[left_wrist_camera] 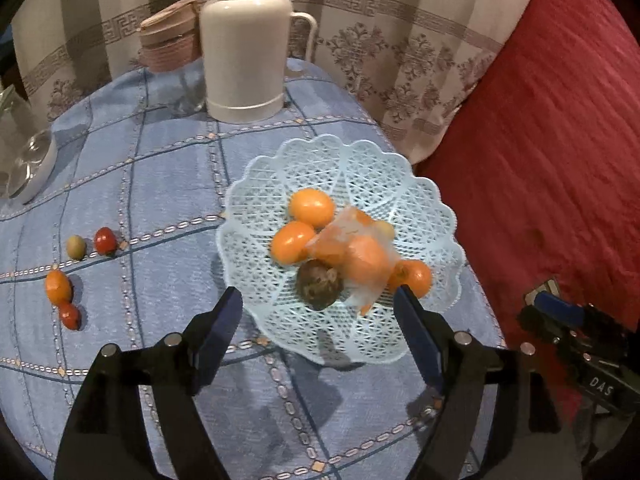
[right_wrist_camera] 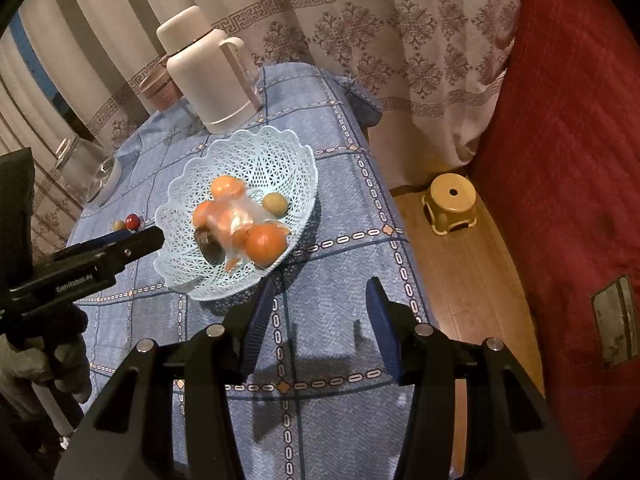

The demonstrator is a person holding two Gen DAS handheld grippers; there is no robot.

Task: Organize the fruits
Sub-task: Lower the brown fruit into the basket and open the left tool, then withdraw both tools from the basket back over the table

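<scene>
My left gripper [left_wrist_camera: 318,304] hangs over the near rim of the lace basket [left_wrist_camera: 436,200], jaws spread wide, nothing between them. The bagged orange piece [left_wrist_camera: 356,256] lies in the basket among the oranges, its long axis running far-left to near-right. My right gripper [right_wrist_camera: 320,300] is part-open and empty.

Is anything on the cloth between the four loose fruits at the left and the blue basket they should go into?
Nothing visible. In the left wrist view, the red fruit, green fruit, orange fruit and second red fruit lie on bare tablecloth, with open cloth across to the basket.
</scene>
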